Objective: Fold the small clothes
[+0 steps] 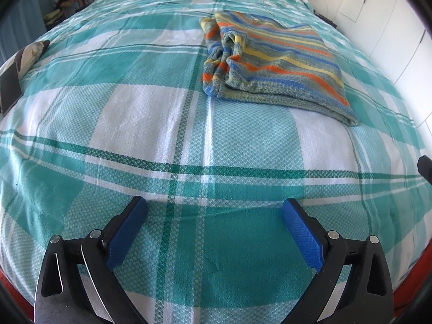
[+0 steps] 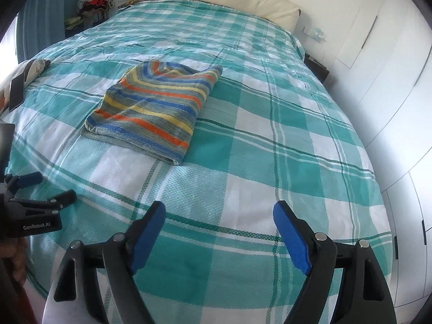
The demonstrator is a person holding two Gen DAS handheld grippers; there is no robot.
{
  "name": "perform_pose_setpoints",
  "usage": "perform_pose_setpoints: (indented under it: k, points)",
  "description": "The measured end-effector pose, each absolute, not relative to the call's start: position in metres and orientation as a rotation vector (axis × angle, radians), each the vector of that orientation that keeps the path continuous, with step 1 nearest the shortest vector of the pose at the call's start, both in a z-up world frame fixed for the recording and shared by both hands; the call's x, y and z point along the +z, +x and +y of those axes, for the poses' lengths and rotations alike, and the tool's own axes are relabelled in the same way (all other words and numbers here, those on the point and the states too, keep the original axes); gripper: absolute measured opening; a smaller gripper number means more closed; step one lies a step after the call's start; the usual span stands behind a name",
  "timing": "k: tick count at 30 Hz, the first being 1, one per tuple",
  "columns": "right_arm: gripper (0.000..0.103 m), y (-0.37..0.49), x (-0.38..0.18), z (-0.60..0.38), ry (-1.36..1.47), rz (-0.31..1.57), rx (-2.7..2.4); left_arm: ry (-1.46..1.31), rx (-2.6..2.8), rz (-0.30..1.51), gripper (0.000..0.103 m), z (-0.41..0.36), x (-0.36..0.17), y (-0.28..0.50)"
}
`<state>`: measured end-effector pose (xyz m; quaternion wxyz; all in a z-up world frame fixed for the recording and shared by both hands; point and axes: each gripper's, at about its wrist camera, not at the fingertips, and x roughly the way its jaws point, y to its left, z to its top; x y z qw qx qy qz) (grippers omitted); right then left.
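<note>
- My left gripper (image 1: pixel 214 205) hovers over the checked bedspread (image 1: pixel 151 124), jaws spread wide with nothing between the blue pads (image 1: pixel 127 232).
- My right gripper (image 2: pixel 219 210) is the same: wide open, holding nothing, above the near part of the bed. In the right wrist view I can also see the left gripper off to the side, low over the cover.
- Farther up lies the one garment in sight, a striped knit (image 2: pixel 154 108), well apart from both grippers. It looks already folded into a rough rectangle, so I judge the task near its end, or due a last tidy.
- Its left edge is bunched, with a rolled sleeve or hem (image 1: pixel 226 46) poking out. If I pinch there, I might drag only the top layer and undo the fold.
- The knit is soft and thick. A grip on one corner alone would probably let it sag open, and the loose bedspread could be caught along with it.
- Beyond, at the far left edge of the bed: one dark phone-like slab (image 2: pixel 16 91) and a patterned cushion (image 2: pixel 33 66).
- Count: two grippers, one garment, one pillow (image 2: pixel 224 0) at the head.
</note>
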<state>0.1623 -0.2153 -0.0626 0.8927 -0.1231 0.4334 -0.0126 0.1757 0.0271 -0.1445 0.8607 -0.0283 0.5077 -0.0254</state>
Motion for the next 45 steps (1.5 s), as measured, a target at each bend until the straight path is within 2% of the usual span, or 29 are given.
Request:
perform_pose_setpoints:
  k: [13, 16, 22, 27, 28, 30, 34, 35, 36, 37, 38, 41, 45]
  points:
    - [0.082, 0.167, -0.069, -0.222, -0.230, 0.925, -0.034, -0.061, -0.055, 1.089, 0.101, 0.029, -0.145, 0.176]
    - [0.082, 0.174, -0.075, -0.230, -0.165, 0.946, 0.028, -0.206, -0.110, 1.078, 0.099, 0.047, -0.126, 0.187]
    - [0.082, 0.251, -0.075, -0.273, 0.151, 0.943, 0.172, -0.415, -0.188, 0.962, 0.099, 0.079, -0.078, 0.272]
    - [0.081, 0.337, -0.090, -0.279, 0.360, 0.960, 0.315, -0.384, -0.196, 1.047, 0.099, 0.075, -0.102, 0.358]
    - [0.081, 0.353, -0.098, -0.276, 0.386, 0.978, 0.340, -0.374, -0.199, 1.073, 0.099, 0.072, -0.110, 0.369]
    - [0.070, 0.381, -0.115, -0.267, 0.428, 1.022, 0.390, -0.344, -0.192, 1.103, 0.099, 0.068, -0.122, 0.385]
    - [0.067, 0.412, -0.141, -0.245, 0.485, 1.050, 0.447, -0.292, -0.167, 1.103, 0.099, 0.061, -0.135, 0.403]
    - [0.061, 0.417, -0.146, -0.238, 0.486, 1.059, 0.460, -0.296, -0.177, 1.090, 0.097, 0.059, -0.135, 0.404]
    - [0.037, 0.421, -0.150, -0.228, 0.472, 1.075, 0.473, -0.302, -0.199, 1.079, 0.077, 0.056, -0.136, 0.405]
    - [0.027, 0.423, -0.151, -0.218, 0.433, 1.092, 0.466, -0.303, -0.229, 1.086, 0.027, 0.052, -0.138, 0.406]
    - [0.025, 0.422, -0.147, -0.209, 0.380, 1.082, 0.447, -0.314, -0.268, 1.112, 0.014, 0.047, -0.140, 0.408]
    - [0.021, 0.414, -0.127, -0.196, 0.291, 1.029, 0.430, -0.251, -0.237, 1.066, 0.010, 0.039, -0.122, 0.401]
    - [0.020, 0.395, -0.080, -0.195, 0.293, 0.931, 0.474, -0.274, -0.283, 0.964, 0.009, 0.046, -0.074, 0.382]
